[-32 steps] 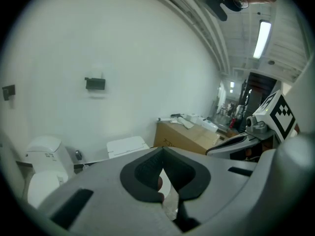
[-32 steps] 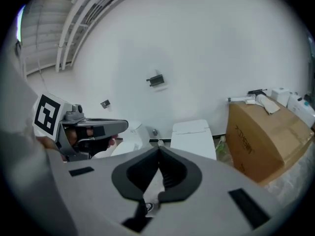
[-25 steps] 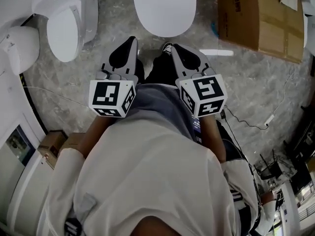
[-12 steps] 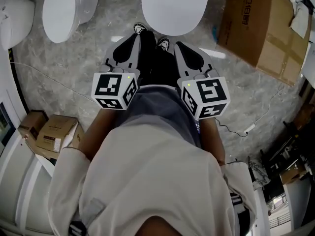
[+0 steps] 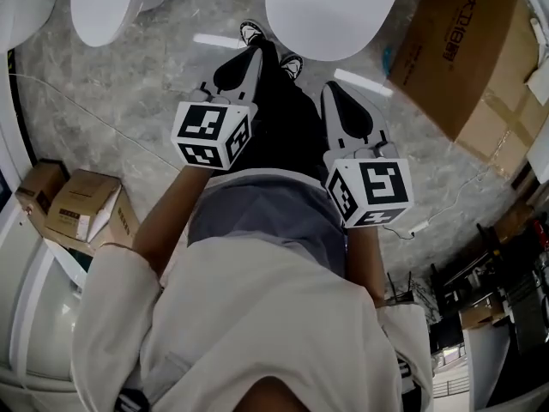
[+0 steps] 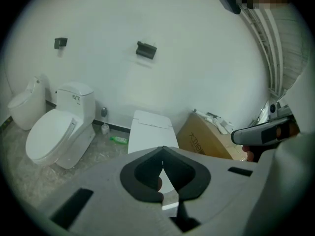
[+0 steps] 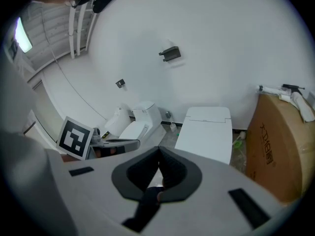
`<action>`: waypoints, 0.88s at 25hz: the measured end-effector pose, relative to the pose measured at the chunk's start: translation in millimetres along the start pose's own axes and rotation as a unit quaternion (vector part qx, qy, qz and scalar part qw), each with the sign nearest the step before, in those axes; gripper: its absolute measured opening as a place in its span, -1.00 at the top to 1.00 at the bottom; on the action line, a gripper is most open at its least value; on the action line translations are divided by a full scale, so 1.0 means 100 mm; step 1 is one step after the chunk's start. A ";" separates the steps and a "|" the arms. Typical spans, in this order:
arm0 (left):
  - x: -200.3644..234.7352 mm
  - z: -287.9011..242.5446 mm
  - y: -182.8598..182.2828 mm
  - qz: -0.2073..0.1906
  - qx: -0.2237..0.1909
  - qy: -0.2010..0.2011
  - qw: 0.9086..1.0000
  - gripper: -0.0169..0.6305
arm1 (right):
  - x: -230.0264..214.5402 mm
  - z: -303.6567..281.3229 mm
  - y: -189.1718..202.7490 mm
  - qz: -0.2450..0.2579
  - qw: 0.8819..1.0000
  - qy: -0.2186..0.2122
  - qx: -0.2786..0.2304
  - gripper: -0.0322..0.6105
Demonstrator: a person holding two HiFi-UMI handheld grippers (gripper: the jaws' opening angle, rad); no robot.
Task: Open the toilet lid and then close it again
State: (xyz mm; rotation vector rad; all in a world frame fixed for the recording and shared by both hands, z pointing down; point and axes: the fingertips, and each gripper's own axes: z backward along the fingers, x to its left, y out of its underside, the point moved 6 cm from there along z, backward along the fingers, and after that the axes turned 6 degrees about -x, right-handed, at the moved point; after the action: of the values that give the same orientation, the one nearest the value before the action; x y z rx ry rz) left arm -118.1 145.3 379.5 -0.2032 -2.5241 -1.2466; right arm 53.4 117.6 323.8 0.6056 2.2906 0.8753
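White and closed, a spare toilet [image 5: 107, 3] sat well left of the left gripper [image 5: 251, 56]. That gripper's jaws were squeezed together, holding nothing. The toilet lid [image 5: 330, 7] lay flat, just ahead of both tips. The right gripper [image 5: 333, 93] was pinched closed and empty too, maybe so thin tips could slip under the lid's edge. A cardboard box [image 5: 463, 58] stood to its right.

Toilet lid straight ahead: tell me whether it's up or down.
Down. The lid lies flat, a smooth white oval with no opening showing in the head view. Both gripper views show it lowered too.
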 end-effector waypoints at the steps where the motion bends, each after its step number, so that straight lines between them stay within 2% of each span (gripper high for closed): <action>1: 0.05 -0.03 0.05 0.003 0.003 -0.002 1.000 0.94 | 0.00 -0.04 0.03 -0.004 1.000 0.001 0.001 0.87; 9: 0.29 -0.31 0.39 0.016 0.030 -0.009 0.999 0.94 | -0.03 -0.31 0.28 -0.037 0.999 0.002 0.015 0.87; 14: 0.51 -0.56 0.60 0.036 0.036 -0.022 0.998 0.94 | -0.19 -0.43 0.46 -0.095 0.995 0.015 0.025 0.87; 22: 0.70 -0.90 1.03 0.069 0.065 -0.025 0.995 0.94 | -0.39 -0.64 0.69 -0.118 0.992 0.040 0.036 0.87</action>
State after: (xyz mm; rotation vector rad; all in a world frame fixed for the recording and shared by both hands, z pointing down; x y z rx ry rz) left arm -137.0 135.9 531.9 -0.3753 -2.5731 -1.0323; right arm 51.8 113.3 425.1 0.3243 2.4140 0.7183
